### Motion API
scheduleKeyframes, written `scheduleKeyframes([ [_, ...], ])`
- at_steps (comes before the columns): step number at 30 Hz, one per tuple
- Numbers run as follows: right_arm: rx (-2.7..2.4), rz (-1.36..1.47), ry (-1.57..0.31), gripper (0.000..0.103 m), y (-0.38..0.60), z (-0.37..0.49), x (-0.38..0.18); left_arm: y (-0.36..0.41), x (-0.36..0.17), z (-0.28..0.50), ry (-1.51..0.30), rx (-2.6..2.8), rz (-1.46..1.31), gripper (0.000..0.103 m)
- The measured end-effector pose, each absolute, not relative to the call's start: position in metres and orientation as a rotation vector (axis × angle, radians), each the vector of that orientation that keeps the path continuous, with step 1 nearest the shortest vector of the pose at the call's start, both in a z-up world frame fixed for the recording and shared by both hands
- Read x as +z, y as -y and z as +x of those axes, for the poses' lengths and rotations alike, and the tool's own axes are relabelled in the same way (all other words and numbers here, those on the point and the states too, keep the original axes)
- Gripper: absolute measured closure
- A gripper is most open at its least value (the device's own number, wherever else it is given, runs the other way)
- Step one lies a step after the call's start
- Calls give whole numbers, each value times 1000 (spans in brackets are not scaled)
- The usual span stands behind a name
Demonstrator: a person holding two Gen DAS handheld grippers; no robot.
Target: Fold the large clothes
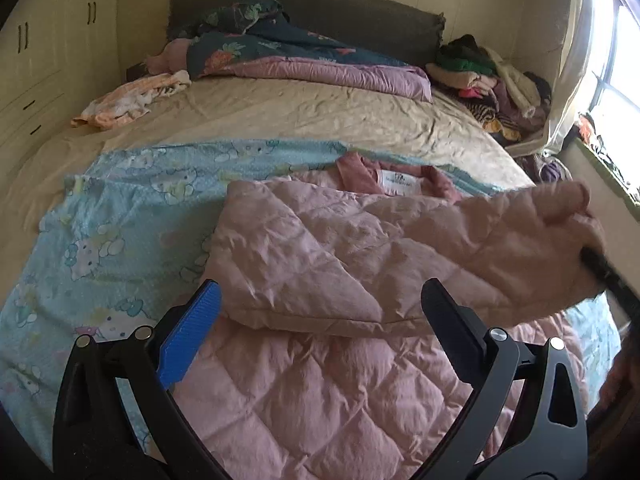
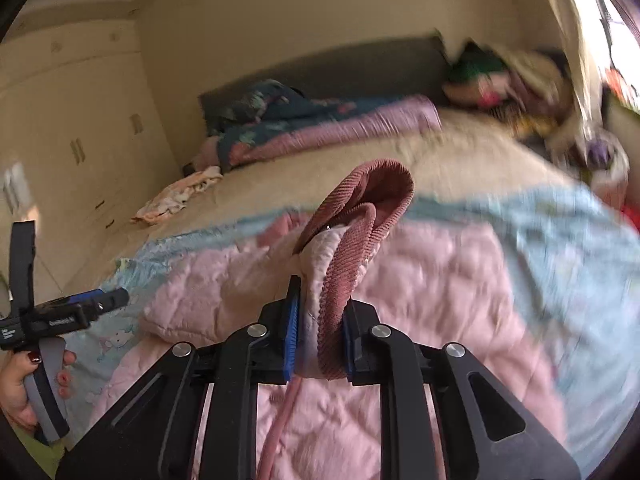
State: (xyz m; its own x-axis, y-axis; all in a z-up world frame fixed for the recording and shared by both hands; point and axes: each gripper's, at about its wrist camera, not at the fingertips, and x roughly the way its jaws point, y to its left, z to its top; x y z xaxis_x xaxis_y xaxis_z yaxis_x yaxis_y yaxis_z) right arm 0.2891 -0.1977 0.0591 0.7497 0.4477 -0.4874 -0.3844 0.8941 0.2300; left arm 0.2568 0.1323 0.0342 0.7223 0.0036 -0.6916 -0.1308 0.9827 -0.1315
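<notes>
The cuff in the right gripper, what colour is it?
The ribbed cuff is dusty rose, darker than the pale pink quilted jacket. The right wrist view shows it best.

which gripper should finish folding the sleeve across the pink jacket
Right. The right gripper is already shut on the sleeve cuff, lifted over the pink jacket; the left gripper is open and empty.

The jacket is pale pink with diamond quilting, and its ribbed cuff is dusty rose. Beneath it the sheet is light blue with cartoon cats. The bed cover is plain beige. The duvet is navy with a floral print and a mauve underside.
</notes>
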Motion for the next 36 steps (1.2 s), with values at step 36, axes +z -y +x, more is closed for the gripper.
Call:
scheduleKeyframes([
  [36,248,40,-699,62,231,347,3,-100,-20,344,-913,26,-138,10],
])
